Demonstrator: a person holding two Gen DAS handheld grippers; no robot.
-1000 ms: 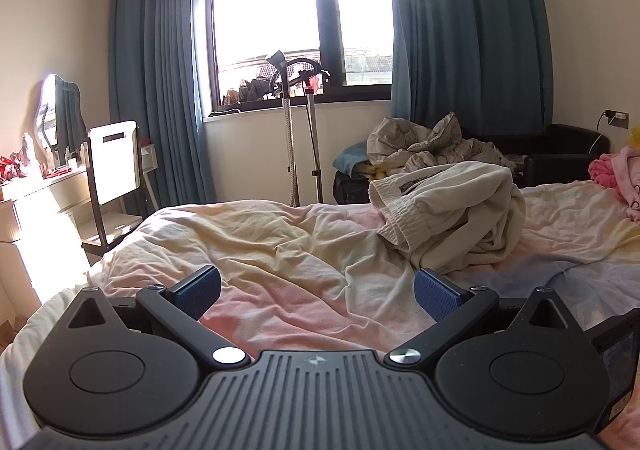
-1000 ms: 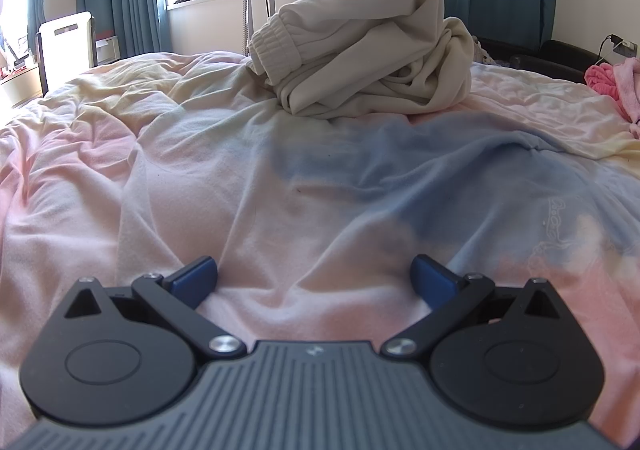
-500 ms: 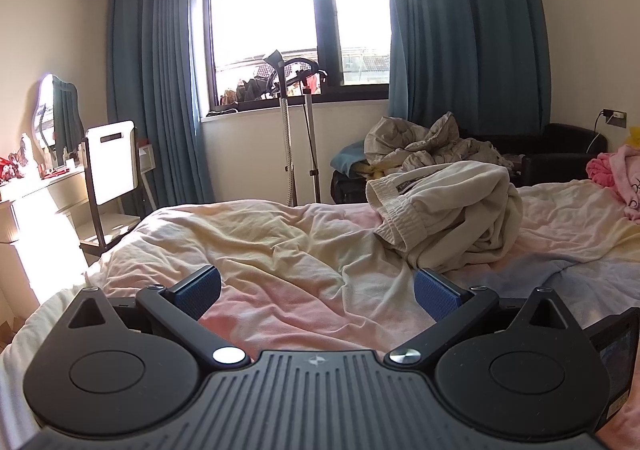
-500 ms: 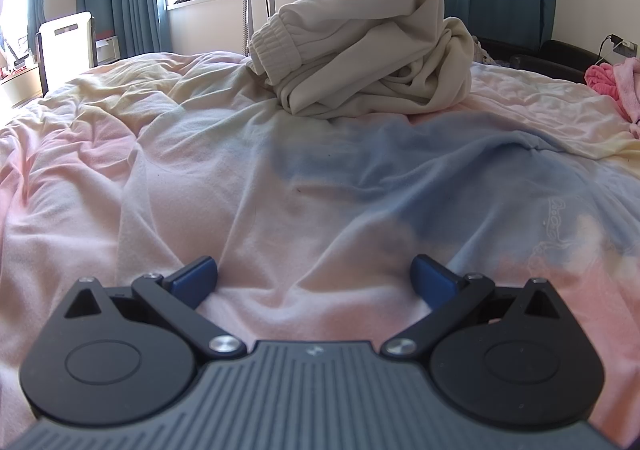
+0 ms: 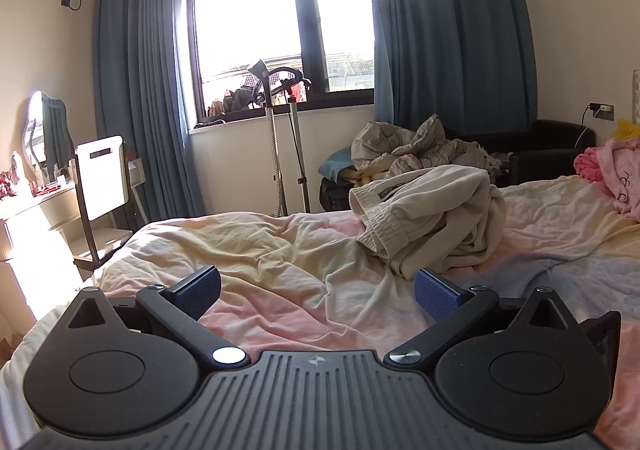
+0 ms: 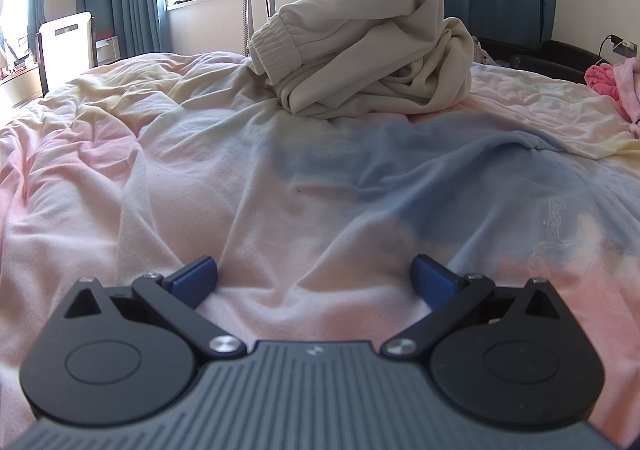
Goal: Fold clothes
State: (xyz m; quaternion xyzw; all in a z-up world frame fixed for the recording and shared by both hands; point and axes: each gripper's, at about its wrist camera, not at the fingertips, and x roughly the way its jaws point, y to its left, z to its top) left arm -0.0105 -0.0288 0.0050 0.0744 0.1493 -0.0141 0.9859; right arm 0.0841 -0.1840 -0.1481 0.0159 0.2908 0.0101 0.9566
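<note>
Left gripper (image 5: 316,292) slightly higher, window view

Cream sweatpants (image 5: 436,218) (image 6: 360,58), unfolded, bunched in a heap on bed at 12 o'clock, ribbed cuff sticking out toward 9.

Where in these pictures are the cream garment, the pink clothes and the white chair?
cream garment (image 6: 372,50), right wrist view, on its bunched middle.
pink clothes (image 5: 620,174), left wrist view, on the pile at the bed's far right.
white chair (image 5: 102,176), left wrist view, on its backrest.
</note>
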